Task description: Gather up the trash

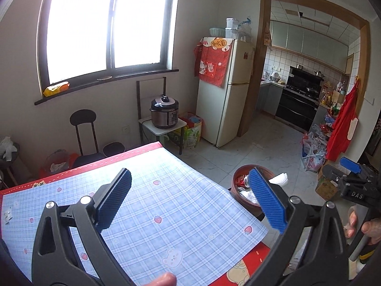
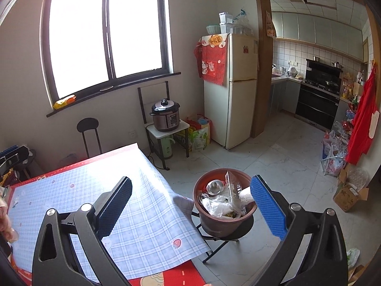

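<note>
A brown round bin (image 2: 221,224) stands on a black stool beside the table's right edge. It is full of trash: white plastic, a metal cup, a clear sheet and a white tissue wad. The bin also shows in the left wrist view (image 1: 240,178). My right gripper (image 2: 190,196) is open and empty, above the table edge and the bin. My left gripper (image 1: 190,191) is open and empty over the blue checked tablecloth (image 1: 152,205). A small white scrap (image 1: 7,215) lies at the cloth's left edge. The right gripper (image 1: 352,166) shows at the far right of the left wrist view.
A red mat (image 1: 245,271) lies under the cloth. A stool (image 2: 89,131), a pressure cooker (image 2: 165,116) on a small stand and a fridge (image 2: 229,90) stand along the far wall. Bags and boxes (image 2: 345,190) sit on the tiled floor at right.
</note>
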Tool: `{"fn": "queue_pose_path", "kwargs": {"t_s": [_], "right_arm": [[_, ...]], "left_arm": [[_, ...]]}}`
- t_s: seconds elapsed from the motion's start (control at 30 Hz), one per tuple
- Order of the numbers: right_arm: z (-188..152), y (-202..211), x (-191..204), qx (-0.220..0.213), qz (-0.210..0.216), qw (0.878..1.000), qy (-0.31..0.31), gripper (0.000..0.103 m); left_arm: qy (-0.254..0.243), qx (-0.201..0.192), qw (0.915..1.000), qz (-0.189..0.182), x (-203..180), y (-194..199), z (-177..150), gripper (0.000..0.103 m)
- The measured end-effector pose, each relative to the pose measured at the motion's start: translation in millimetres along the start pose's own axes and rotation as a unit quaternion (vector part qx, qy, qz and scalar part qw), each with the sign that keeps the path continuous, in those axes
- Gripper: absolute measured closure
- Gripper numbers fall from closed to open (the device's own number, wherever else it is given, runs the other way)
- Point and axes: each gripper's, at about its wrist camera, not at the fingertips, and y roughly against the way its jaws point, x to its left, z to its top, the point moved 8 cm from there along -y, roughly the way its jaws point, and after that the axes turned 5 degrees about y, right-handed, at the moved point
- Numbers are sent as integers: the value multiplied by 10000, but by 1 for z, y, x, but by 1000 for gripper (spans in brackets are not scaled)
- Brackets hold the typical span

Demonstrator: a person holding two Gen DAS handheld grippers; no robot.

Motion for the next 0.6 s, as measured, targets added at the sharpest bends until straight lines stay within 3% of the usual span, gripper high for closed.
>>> {"fn": "queue_pose_path", "kwargs": {"t_s": [0.3,0.6], "right_arm": [[-6,20,24,-10,-49,10000,-42,5],[-15,34,27,-31,-172,9998,-107,5]], "left_arm": [[42,-23,9999,94,34,31,-16,6],[30,-8,10000,19,40,41,-24,6]]}}
